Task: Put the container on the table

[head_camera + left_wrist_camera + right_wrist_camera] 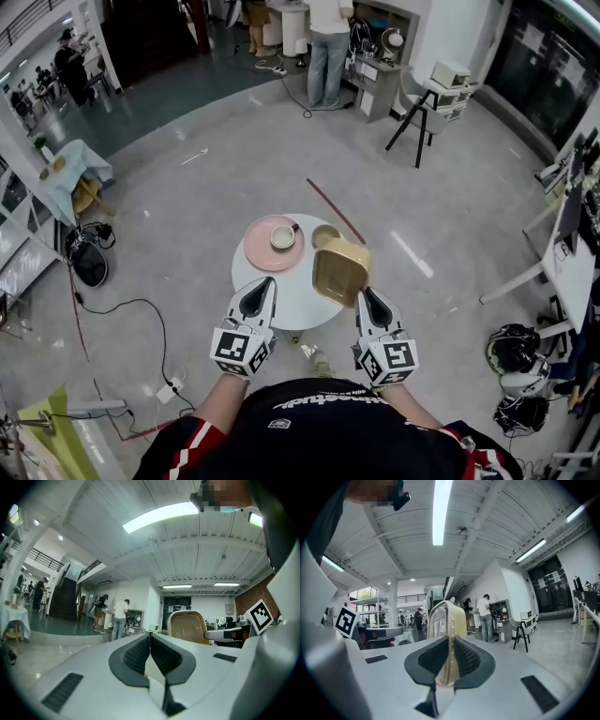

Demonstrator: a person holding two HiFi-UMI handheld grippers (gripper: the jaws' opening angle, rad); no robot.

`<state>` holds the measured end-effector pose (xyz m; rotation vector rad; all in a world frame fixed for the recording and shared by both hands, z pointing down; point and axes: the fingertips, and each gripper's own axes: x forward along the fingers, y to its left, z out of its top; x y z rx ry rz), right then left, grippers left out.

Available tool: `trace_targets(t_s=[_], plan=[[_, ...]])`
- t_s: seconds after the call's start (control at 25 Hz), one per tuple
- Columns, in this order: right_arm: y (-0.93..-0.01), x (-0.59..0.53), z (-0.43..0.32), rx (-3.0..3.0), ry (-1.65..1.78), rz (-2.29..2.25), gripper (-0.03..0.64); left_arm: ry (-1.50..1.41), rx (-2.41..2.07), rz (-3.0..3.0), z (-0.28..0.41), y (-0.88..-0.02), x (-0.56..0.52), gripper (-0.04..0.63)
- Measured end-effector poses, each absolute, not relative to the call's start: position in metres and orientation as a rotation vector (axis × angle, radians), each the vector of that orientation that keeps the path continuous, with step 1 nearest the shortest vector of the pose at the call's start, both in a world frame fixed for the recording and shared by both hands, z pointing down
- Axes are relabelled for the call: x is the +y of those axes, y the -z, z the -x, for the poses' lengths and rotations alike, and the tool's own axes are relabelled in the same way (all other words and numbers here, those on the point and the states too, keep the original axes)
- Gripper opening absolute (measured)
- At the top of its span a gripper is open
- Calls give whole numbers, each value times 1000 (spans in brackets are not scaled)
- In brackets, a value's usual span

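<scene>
I hold a tan, translucent plastic container [339, 272], a shallow rectangle with rounded corners and a ribbed rim. The right tongs [367, 292] are clamped on that rim, their black ridged pads pressing it from both sides. The container stands on edge, with its long axis running straight out from the tongs and its hollow side turned towards the left. From above it overlaps the right rim of the round white desk [281, 292]. The left tongs [260, 286] are closed together with nothing between them, level with the desk's near left edge. A smooth pink plate [262, 258] carrying a pale cup [282, 236] sits on the far left of the desk, and a small tan bowl [325, 234] is beside it. The near middle of the desk is bare. Glossy grey floor [187, 187] lies open all round.
</scene>
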<state>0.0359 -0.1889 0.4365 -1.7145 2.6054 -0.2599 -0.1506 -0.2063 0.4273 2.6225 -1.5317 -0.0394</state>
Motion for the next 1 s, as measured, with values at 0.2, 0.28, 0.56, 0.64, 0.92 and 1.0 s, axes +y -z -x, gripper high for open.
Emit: trace_targets(t_s=[0.2, 0.28, 0.56, 0.64, 0.92, 1.0], plan=[[-441, -205, -47, 2617, 286, 1712, 54, 25, -1522, -2639, 135, -429, -223, 23], [-444, -211, -53, 2618, 299, 1712, 54, 31, -1512, -2628, 129, -431, -230, 23], [-460, -228, -72, 2603, 390, 1707, 54, 26, -1449, -2609, 104, -444, -248, 25], [-464, -234, -77, 2602, 417, 1698, 54, 25, -1431, -2600, 97, -448, -253, 25], [-484, -253, -89, 2615, 515, 1654, 54, 29, -1419, -2563, 83, -461, -265, 23], [-491, -259, -92, 2629, 532, 1649, 54, 23, -1432, -2555, 80, -465, -269, 24]])
